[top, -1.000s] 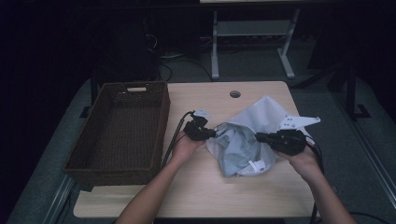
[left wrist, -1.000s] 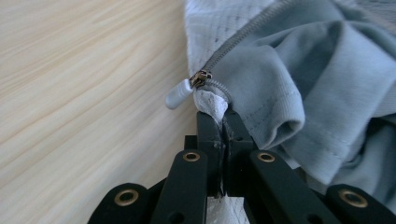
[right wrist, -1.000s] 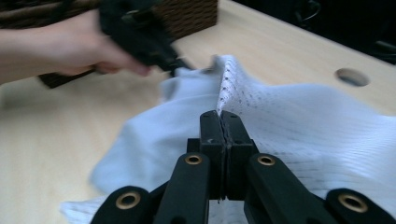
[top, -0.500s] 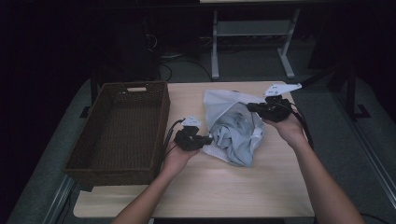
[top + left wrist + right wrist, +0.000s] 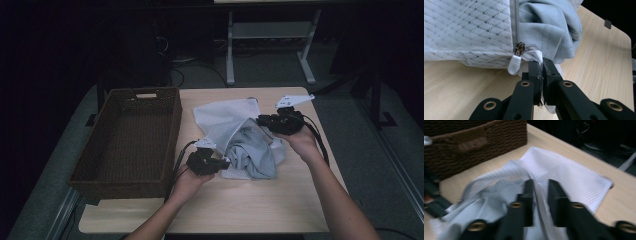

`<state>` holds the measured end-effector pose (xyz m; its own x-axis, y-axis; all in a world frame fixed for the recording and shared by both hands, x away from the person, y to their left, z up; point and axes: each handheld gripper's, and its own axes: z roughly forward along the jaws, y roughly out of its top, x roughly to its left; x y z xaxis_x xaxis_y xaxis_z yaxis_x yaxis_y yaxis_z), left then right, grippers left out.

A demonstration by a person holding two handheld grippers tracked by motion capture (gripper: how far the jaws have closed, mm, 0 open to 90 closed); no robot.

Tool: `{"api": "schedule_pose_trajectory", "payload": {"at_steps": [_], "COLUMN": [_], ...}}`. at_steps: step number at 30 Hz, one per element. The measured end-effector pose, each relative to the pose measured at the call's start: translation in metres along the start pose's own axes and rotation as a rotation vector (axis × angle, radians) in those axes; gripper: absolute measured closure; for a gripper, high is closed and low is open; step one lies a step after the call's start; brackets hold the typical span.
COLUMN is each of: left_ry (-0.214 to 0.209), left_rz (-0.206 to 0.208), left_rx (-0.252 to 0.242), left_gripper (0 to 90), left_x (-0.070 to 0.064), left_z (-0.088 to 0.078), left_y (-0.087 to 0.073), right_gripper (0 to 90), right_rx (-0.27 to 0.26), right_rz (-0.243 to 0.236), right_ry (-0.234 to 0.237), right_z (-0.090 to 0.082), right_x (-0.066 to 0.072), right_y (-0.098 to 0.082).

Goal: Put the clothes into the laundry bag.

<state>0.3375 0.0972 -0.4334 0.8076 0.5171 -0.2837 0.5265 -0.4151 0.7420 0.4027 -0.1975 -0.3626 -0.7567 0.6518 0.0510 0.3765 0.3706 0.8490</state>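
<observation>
— Where was the mesh laundry bag point(image 5: 225, 117) found?

— It was spread on the wooden table point(image 5: 280, 200), just right of the brown wicker basket point(image 5: 125, 140). A grey garment point(image 5: 250, 150) was seen lying half inside its open mouth, bunched toward the near side. In the left gripper view, the bag's zipper point(image 5: 514, 25) was shown running down to a white pull tab point(image 5: 514, 64), with the grey cloth beside it.

— How was the bag held at the near side?

— Its white edge by the zipper end was pinched by the left gripper point(image 5: 222, 162). In that gripper's own view, the jaws were seen pressed together on a fold of the white fabric, just right of the pull tab.

— And at the far side?

— The right gripper point(image 5: 262, 120) was placed at the bag's far right edge. Its jaws had just been opening; in the right gripper view, a strip of the bag's rim point(image 5: 540, 195) was seen running up between them, with a gap on either side, so it was no longer clamped. That picture was blurred.

— What else was noted around the bag?

— The basket was seen to be empty of cloth, with a handle slot point(image 5: 146, 95) in its far wall. The person's forearms were brought in from the near edge of the table.
</observation>
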Motion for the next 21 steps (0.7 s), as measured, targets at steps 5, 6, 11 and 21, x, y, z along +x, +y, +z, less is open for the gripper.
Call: {"api": "schedule_pose_trajectory", "payload": {"at_steps": [5, 6, 11, 21], "left_ry": [0.02, 0.019, 0.023, 0.004], "left_rz": [-0.016, -0.02, -0.017, -0.027], "left_rx": [0.009, 0.014, 0.028, -0.007], "left_gripper": [86.5, 86.4, 86.5, 86.7], "left_x": [-0.003, -0.003, -0.005, -0.004], "left_z": [-0.001, -0.001, -0.001, -0.002], "left_y": [-0.004, -0.006, -0.014, -0.023], "right_gripper": [49.1, 47.3, 43.4, 43.2], "right_rx": [0.036, 0.04, 0.031, 0.069], "right_rz": [0.017, 0.017, 0.076, 0.027], "right_ry": [0.03, 0.032, 0.084, 0.175], "right_z": [-0.018, -0.023, -0.043, -0.022], "right_x": [0.013, 0.016, 0.033, 0.086], "right_y": [-0.016, -0.019, -0.038, -0.053]}}
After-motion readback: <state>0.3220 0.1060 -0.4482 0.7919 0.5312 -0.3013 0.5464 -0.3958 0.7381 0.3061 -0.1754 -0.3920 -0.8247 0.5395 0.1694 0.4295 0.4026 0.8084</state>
